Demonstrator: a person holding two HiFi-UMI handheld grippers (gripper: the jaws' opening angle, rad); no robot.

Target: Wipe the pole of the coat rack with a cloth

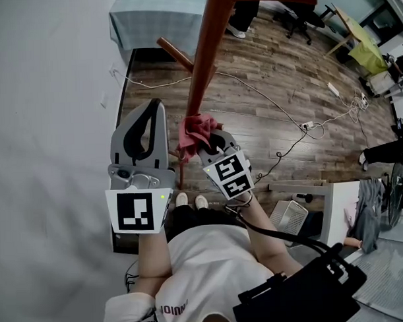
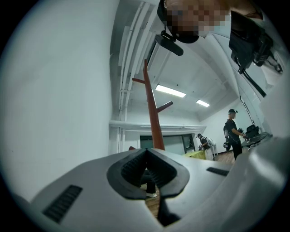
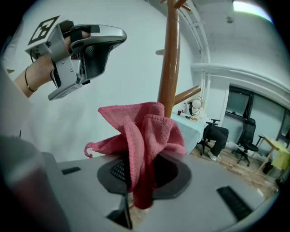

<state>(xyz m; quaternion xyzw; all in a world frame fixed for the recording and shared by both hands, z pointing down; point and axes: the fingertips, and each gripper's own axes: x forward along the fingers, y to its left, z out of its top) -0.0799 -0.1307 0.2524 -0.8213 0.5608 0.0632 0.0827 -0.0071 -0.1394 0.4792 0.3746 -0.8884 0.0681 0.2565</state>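
Note:
The coat rack's reddish-brown pole [image 1: 201,64] slants from the top of the head view down toward the feet. A pink-red cloth [image 1: 195,129] is bunched against the pole's lower part, and my right gripper [image 1: 203,145] is shut on it. In the right gripper view the cloth [image 3: 145,131] spills up out of the right gripper [image 3: 142,170], with the pole [image 3: 170,63] just behind it. My left gripper [image 1: 156,104] is held upright to the left of the pole, shut and holding nothing. Its own view shows the tips of the left gripper [image 2: 146,154] meeting below the pole [image 2: 153,118].
A white wall fills the left side. A peg [image 1: 178,53] juts from the pole. A cloth-covered table [image 1: 157,20] stands at the back. Cables and a power strip [image 1: 306,125] lie on the wooden floor. A person [image 2: 233,131] stands far off.

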